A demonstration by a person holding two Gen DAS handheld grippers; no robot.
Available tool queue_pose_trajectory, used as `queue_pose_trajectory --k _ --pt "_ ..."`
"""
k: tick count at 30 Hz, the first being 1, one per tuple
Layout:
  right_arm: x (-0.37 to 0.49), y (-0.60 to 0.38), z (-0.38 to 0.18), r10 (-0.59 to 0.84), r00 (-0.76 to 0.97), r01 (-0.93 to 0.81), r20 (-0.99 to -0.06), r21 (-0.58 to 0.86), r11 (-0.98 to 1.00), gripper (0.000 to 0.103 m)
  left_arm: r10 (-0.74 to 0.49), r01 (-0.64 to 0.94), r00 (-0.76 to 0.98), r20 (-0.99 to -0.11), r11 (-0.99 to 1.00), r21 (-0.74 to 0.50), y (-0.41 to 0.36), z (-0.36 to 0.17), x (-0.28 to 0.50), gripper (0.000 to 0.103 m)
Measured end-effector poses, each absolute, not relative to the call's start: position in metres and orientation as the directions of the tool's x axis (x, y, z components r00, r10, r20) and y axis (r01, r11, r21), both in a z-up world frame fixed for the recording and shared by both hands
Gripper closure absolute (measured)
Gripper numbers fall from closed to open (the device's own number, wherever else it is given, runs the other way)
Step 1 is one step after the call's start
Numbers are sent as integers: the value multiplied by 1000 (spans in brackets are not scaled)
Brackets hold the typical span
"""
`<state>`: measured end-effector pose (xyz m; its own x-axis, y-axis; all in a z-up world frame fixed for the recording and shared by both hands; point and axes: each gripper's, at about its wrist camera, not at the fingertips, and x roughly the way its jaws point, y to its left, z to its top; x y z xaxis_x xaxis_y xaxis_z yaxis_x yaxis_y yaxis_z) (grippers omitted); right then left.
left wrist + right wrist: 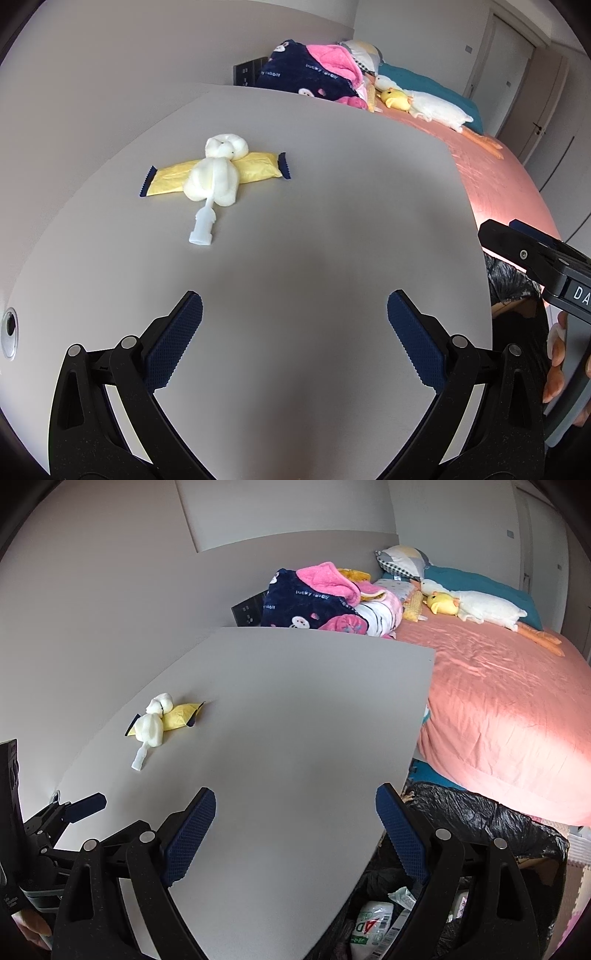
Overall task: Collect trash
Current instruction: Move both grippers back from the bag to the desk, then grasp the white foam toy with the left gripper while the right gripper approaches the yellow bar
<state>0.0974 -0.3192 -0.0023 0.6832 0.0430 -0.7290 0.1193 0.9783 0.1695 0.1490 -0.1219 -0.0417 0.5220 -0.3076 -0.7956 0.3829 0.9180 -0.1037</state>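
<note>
Left wrist view: left gripper (294, 321) at lower centre, jaws wide, nothing between them.
Right wrist view: right gripper (295, 830) at lower centre, jaws wide and empty, straddling the table edge above the bin.
Trash location: yellow wrapper (255, 167), white tissue wad (214, 179) and small white plastic piece (203, 229) lie together on the grey table (332, 221), upper left of both frames.
Bearing: ahead and left of both grippers, well apart from each.
Long axis: wrapper runs left to right across the left view; plastic piece points toward the camera.
Nearer hand: judged the left.
Materials: wrapper crinkled foil with dark serrated ends; tissue soft, lumpy, resting on the wrapper; plastic piece rigid, translucent.
Bin: black bag (480, 819) at lower right, already holding packaging.
</note>
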Motion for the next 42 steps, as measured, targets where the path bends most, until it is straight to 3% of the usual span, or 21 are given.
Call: queue_pose_trajectory --k 12,28,32,36,42 --pt "146 -304 -4 68 687 80 -724 168 983 15 -252 320 568 -783 945 -71 -108 -45 197 7" --pt "193 -280 -8 103 694 4 -712 147 989 15 -230 310 577 -784 949 -50 -104 -53 245 24" --pt "203 -274 -8 103 693 -8 -713 136 991 15 -219 318 575 -789 948 -32 -107 -57 255 33" --pt "211 -267 -8 107 692 -27 -714 122 992 15 -220 326 566 -795 945 -29 -106 -62 262 57" --pt "218 -249 -6 124 692 -73 -712 102 992 15 -217 312 575 -788 949 -34 -95 -58 260 69"
